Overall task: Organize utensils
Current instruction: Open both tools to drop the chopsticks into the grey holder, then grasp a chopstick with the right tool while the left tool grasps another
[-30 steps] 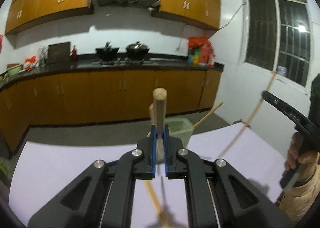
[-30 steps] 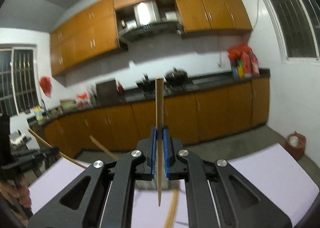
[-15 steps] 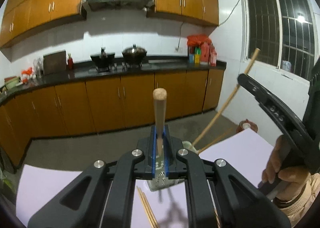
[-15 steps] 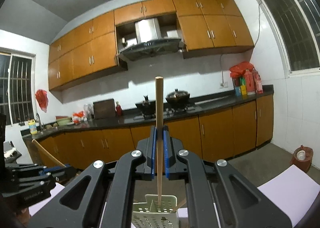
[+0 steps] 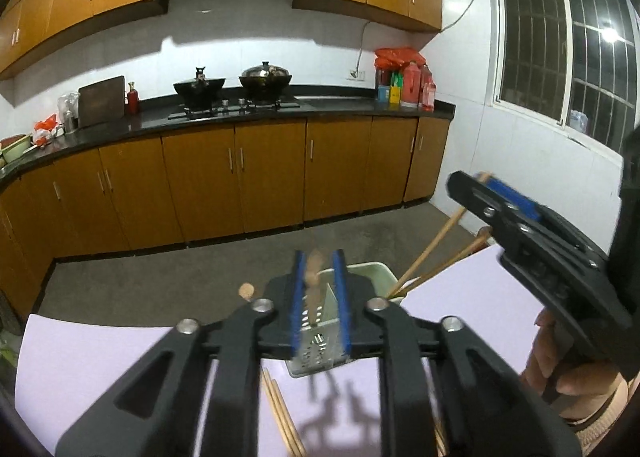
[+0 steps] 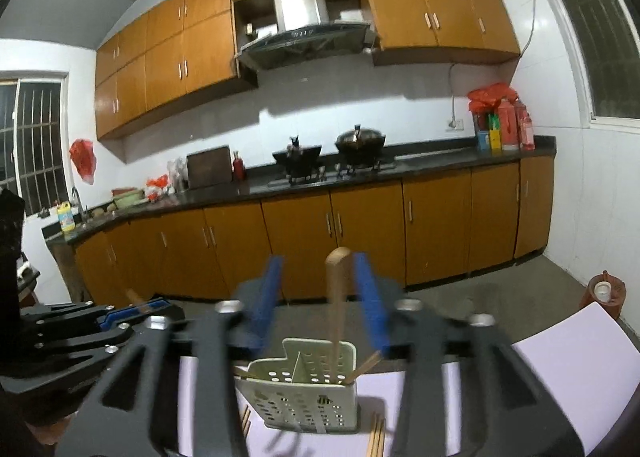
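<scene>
Left wrist view: half a second ago the left tool [image 5: 319,299] was pinched on an upright wooden stick [image 5: 313,277]; now its blue pads stand apart, and the stick — blurred — sits loose between them, touching neither as far as can be told. The pale perforated utensil holder [image 5: 320,341] stands on the lilac desk [image 5: 92,353] directly beyond the pads. Two chopsticks [image 5: 430,263] lean out of the holder toward 2 o'clock. The right tool [image 5: 486,187] shows at 3 o'clock, gripped by a hand [image 5: 568,373]. More chopsticks [image 5: 282,415] lie flat on the desk at 6 o'clock.

Right wrist view: the right tool [image 6: 320,301], earlier clamped on a long chopstick [image 6: 337,305], is now wide open and holds nothing. That chopstick stands upright in the holder's [image 6: 304,389] right compartment, just inside the right pad. The left tool [image 6: 132,307] shows at 9 o'clock.
</scene>
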Demonstrator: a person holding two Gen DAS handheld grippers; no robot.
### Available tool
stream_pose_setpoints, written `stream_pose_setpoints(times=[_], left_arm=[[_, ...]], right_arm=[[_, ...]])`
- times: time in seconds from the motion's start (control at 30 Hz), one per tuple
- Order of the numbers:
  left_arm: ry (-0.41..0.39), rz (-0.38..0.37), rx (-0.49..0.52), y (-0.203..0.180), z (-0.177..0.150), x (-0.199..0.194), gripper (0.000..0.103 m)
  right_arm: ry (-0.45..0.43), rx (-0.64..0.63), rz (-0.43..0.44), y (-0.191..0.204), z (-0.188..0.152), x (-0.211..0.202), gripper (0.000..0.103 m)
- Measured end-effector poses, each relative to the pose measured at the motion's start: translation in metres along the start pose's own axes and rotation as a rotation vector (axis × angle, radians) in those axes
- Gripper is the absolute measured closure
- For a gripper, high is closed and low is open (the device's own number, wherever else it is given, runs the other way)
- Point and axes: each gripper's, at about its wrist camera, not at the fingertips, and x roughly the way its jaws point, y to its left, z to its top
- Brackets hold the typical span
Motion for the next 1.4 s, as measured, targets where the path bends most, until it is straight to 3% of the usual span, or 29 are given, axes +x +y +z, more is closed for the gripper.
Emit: stream_pose_setpoints(times=[0.2, 0.33, 0.43, 0.5, 0.57, 0.7, 0.9, 1.03, 1.17, 1.4], left_arm=[[-0.07, -0.002, -0.036, 0.011, -0.003, -0.04, 0.08], [-0.108, 0.014, -0.086, 0.023, -0.03, -0.08, 0.076], [-0.052, 0.071, -0.093, 0.033, -0.067, -0.085, 0.074], [0.037, 0.115, -0.095, 0.041, -0.1, -0.071, 0.074], [0.125, 0.147, -0.113, 0.049, -0.128, -0.055, 0.075], [0.273, 0.116, -0.201, 0.062, -0.179, -0.028, 0.079], [0.352, 0.075, -0.264, 0.059, -0.21, -0.012, 0.079], [0.365, 0.059, -0.256, 0.047, -0.216, -0.006, 0.079], [0.378, 0.042, -0.244, 0.04, -0.218, -0.002, 0.081], [0.401, 0.033, -0.215, 0.03, -0.222, 0.005, 0.086]], right_arm=[[-0.048, 0.021, -0.019, -0.01, 0.007, -0.052, 0.058], [-0.018, 0.046, -0.048, -0.027, -0.012, -0.083, 0.058], [0.135, 0.044, -0.098, -0.043, -0.05, -0.079, 0.06], [0.317, 0.066, -0.107, -0.056, -0.092, -0.06, 0.079], [0.458, 0.098, -0.094, -0.062, -0.127, -0.045, 0.087], [0.621, 0.14, -0.039, -0.058, -0.181, -0.028, 0.09], [0.696, 0.145, -0.035, -0.05, -0.203, -0.008, 0.09], [0.698, 0.103, -0.067, -0.051, -0.209, -0.003, 0.095], [0.676, 0.07, -0.17, -0.062, -0.21, -0.01, 0.096], [0.665, 0.08, -0.171, -0.071, -0.21, -0.013, 0.096]])
